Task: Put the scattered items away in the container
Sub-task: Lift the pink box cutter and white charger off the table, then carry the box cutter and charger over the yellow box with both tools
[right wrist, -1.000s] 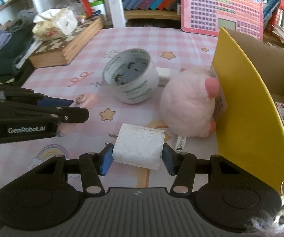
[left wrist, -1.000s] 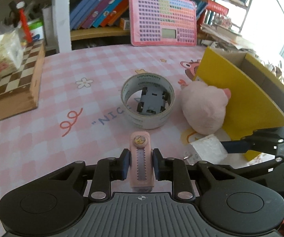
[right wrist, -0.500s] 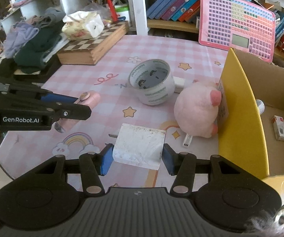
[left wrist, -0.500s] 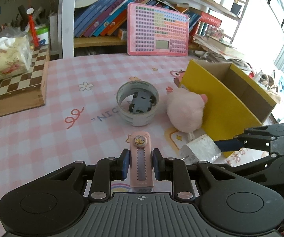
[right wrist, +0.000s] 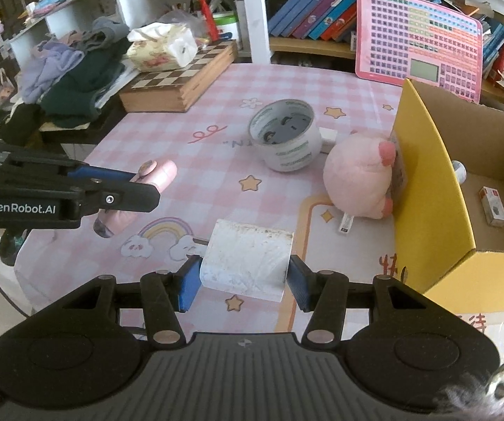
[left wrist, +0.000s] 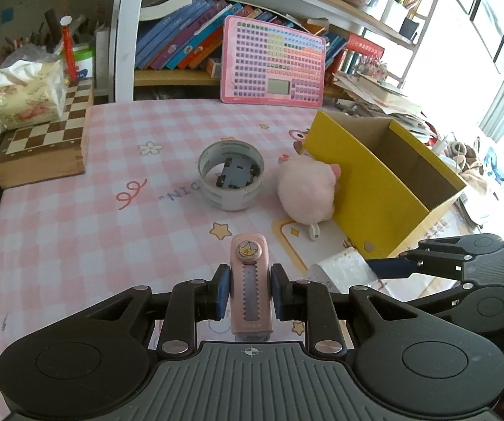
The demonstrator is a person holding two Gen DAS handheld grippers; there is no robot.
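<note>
A: Item one, left wrist view: pink utility knife [left wrist: 250, 287], clenched crosswise in your left hand-held gripper [left wrist: 250, 293], clear of the bench [left wrist: 59, 231]. How does it rate?

B: Hard plastic shell, light, smooth-sided, so likely to slip if you loosen. You hold it mid-body, which looks the balanced place. Yellow box [left wrist: 374, 189] stands to the right, open-topped.

A: Loose stock in that view?

B: Tape roll [left wrist: 230, 179] with a small dark toy car [left wrist: 239, 173] inside its ring; pink plush toy [left wrist: 306, 191] touching the box wall. Plush: soft, light, take it across the body. Roll: stiff, take it by the wall.

A: Item two, right wrist view?

B: White roll [right wrist: 248, 261], grasped end to end by your right hand-held gripper [right wrist: 244, 280], lifted off the bench. Looks like paper or tape, scuffed; I judge it light and crushable, so press gently. The box [right wrist: 427, 189] lies to its right, a small carton [right wrist: 494, 207] already on its floor.
</note>
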